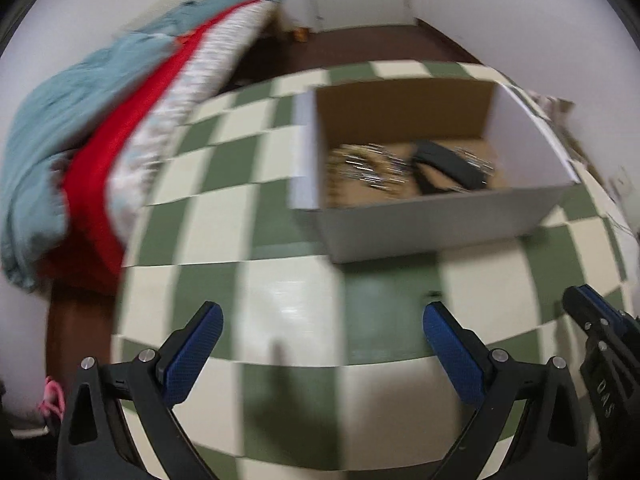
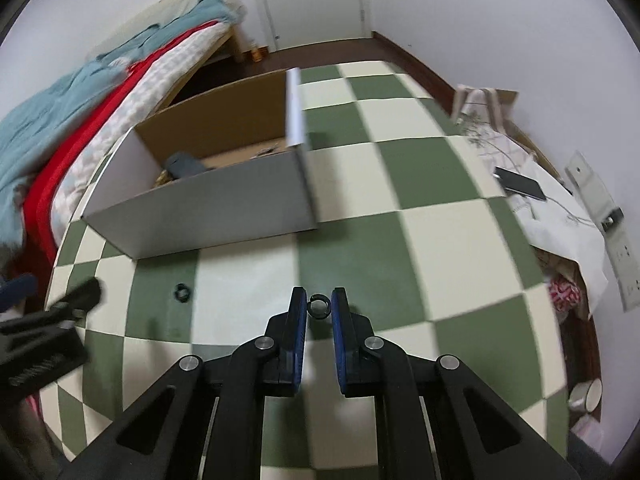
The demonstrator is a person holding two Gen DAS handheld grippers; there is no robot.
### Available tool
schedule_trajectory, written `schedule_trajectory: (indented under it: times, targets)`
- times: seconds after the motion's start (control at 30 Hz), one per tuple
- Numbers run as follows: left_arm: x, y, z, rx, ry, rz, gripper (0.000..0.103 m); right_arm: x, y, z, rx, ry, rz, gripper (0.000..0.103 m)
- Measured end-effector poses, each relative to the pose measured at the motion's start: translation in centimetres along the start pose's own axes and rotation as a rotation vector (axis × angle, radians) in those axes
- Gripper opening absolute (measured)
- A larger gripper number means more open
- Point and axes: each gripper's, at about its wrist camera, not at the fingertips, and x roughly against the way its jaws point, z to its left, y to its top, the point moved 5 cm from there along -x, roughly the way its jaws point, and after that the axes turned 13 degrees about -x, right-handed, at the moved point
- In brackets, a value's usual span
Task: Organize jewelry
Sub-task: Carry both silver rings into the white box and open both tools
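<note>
An open cardboard box (image 1: 440,220) stands on the green and cream checkered table (image 1: 280,300); it holds a heap of shiny jewelry (image 1: 368,166) and a dark case (image 1: 452,164). My left gripper (image 1: 322,322) is open and empty, in front of the box. My right gripper (image 2: 319,306) is shut on a small dark ring (image 2: 319,307), held just above the table. A second dark ring (image 2: 182,292) lies on the table to its left. The box (image 2: 208,208) sits ahead to the left in the right wrist view. The right gripper's tip (image 1: 588,308) shows at the left view's right edge.
A bed with teal (image 1: 60,120) and red (image 1: 120,152) bedding runs along the table's left side. To the right are a phone (image 2: 520,184) on white cloth, a wall socket (image 2: 608,220) and a white mug (image 2: 586,396). The left gripper's body (image 2: 44,340) shows at left.
</note>
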Motion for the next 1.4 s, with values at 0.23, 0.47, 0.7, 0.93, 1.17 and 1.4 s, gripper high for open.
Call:
schedule_trajectory:
  times: [0.23, 0.47, 0.7, 0.93, 1.17, 1.4]
  targets:
    - [-1.7, 1.1, -4.2, -0.056, -0.087, 0.033, 0.071, 0.8, 0.4, -2.5, -0.028, -0.038, -0.007, 0.013]
    - [-2.0, 1.3, -4.7, -0.04, -0.147, 0.015, 0.028, 0.8, 0.3, -3.9, -0.047, -0.051, -0.004, 0.013]
    - [-1.6, 0.9, -4.5, -0.027, -0.155, 0.003, 0.01, 1.0, 0.5, -3.7, -0.055, -0.05, -0.009, 0.013]
    - [0.8, 0.9, -3.2, -0.021, -0.13, -0.053, 0.01, 2.7, 1.3, -2.6, -0.052, -0.018, -0.043, 0.013]
    - [5.8, 3.1, -0.4, 0.001, -0.107, -0.17, 0.01, 6.0, 3.0, 0.1, -0.028, 0.053, -0.097, 0.013]
    - [6.6, 8.3, 4.0, 0.041, -0.119, -0.205, 0.01, 8.0, 7.4, 4.7, 0.023, 0.142, -0.143, 0.013]
